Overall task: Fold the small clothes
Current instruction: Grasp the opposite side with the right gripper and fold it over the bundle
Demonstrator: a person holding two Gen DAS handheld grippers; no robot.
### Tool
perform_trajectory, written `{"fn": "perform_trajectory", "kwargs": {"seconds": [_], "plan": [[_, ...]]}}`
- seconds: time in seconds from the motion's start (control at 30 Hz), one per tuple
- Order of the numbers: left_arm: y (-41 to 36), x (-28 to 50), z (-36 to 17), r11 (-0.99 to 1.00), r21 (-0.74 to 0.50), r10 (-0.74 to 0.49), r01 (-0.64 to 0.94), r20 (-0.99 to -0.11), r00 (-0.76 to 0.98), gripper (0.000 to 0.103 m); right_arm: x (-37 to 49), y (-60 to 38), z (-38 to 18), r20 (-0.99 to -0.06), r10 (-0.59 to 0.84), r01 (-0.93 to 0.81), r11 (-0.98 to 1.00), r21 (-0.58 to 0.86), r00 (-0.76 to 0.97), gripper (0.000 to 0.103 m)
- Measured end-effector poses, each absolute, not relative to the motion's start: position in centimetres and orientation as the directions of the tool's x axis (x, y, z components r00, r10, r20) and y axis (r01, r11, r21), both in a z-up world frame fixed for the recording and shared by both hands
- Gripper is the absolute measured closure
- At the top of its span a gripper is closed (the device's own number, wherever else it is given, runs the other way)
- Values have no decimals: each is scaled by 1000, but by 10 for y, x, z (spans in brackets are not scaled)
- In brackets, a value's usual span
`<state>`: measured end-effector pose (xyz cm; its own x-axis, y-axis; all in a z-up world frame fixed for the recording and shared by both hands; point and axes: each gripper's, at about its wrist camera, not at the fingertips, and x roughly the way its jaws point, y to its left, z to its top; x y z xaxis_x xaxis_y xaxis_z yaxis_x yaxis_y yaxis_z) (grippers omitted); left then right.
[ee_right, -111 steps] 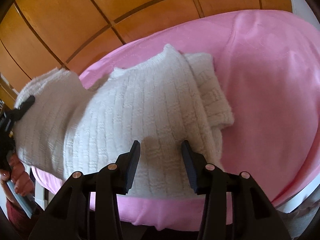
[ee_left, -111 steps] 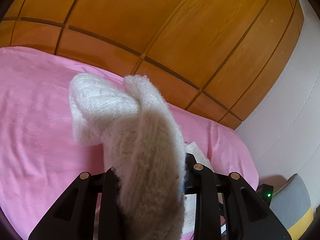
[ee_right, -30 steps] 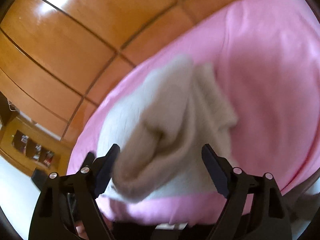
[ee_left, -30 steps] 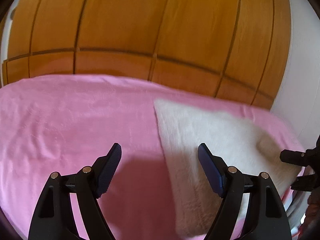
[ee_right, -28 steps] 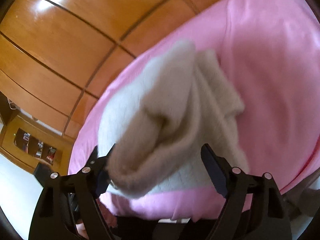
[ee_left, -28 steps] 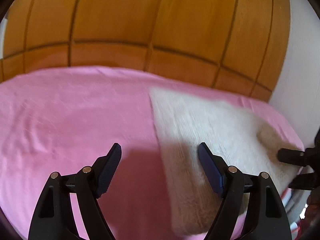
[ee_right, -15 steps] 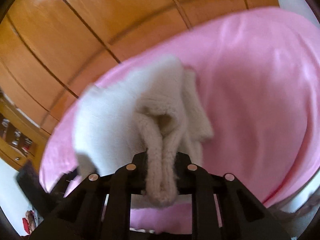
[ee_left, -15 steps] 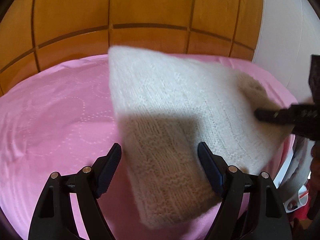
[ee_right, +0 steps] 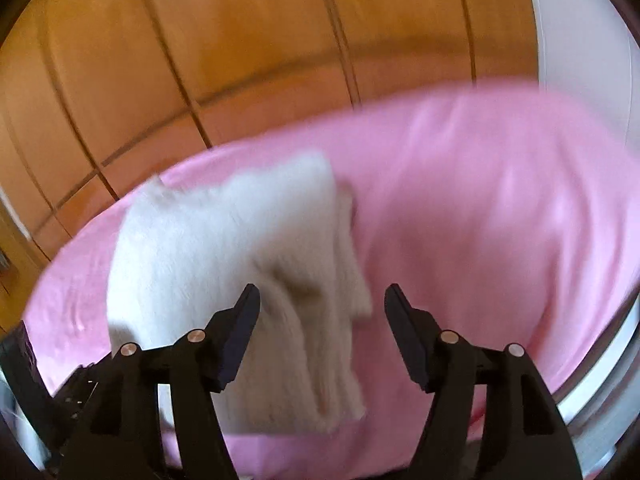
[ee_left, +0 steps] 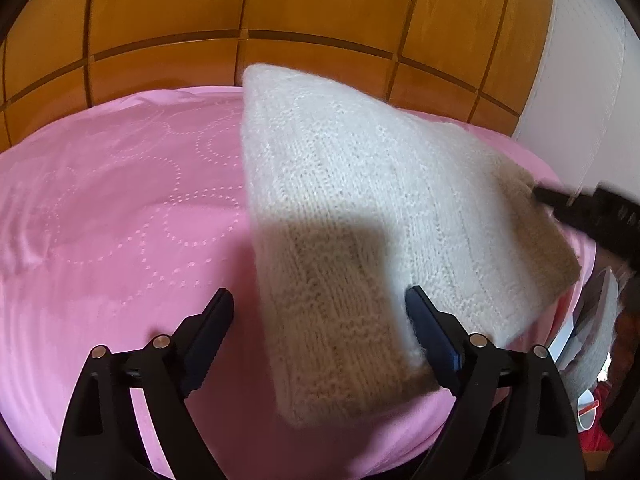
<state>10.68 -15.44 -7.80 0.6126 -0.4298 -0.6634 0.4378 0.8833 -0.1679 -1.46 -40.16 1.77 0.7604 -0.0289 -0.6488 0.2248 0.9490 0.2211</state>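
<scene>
A cream knitted sweater (ee_left: 360,200) lies folded into a rough rectangle on the pink bedcover (ee_left: 100,208). My left gripper (ee_left: 318,316) hovers over its near corner with jaws opening. That corner sits between the fingers, and the pads do not press it. At the sweater's right edge a fingertip (ee_left: 556,200) of my right gripper shows. The right wrist view is blurred. In it the sweater (ee_right: 224,248) lies flat, and my right gripper (ee_right: 322,312) stands over its near folded edge. Its jaws are opening, clear of the knit.
Orange wooden panels (ee_left: 320,12) rise behind the bed, and a white wall (ee_left: 584,60) stands to the right. The bedcover (ee_right: 500,220) stretches bare to the sweater's right. Red and white clutter (ee_left: 592,412) lies off the bed's right edge.
Half a second ago my right gripper was shut on a raised fold of the sweater. It has since let go and opened, and the fold lies flat. The left gripper's jaws widened slightly.
</scene>
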Motion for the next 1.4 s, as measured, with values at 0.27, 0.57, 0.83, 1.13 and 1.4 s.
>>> {"fn": "perform_trajectory", "kwargs": {"seconds": [0.27, 0.57, 0.83, 1.13, 1.4], "plan": [[-156, 105, -77, 887, -157, -423, 434, -654, 627, 16, 2, -380, 8, -639, 37, 121, 972, 202, 768, 23], [-140, 100, -53, 896, -153, -423, 417, -581, 696, 12, 36, -428, -51, -762, 106, 226, 921, 318, 639, 2], [-168, 136, -12, 904, -82, -388, 419, -570, 724, 12, 31, -425, -47, -750, 93, 217, 927, 304, 655, 2], [-186, 192, -50, 916, -4, -302, 401, -665, 683, 5, 27, -419, -49, -745, 102, 205, 929, 308, 660, 2], [-155, 173, -62, 901, -200, -417, 386, -646, 639, 5, 27, -416, -48, -745, 104, 195, 933, 303, 659, 2]]}}
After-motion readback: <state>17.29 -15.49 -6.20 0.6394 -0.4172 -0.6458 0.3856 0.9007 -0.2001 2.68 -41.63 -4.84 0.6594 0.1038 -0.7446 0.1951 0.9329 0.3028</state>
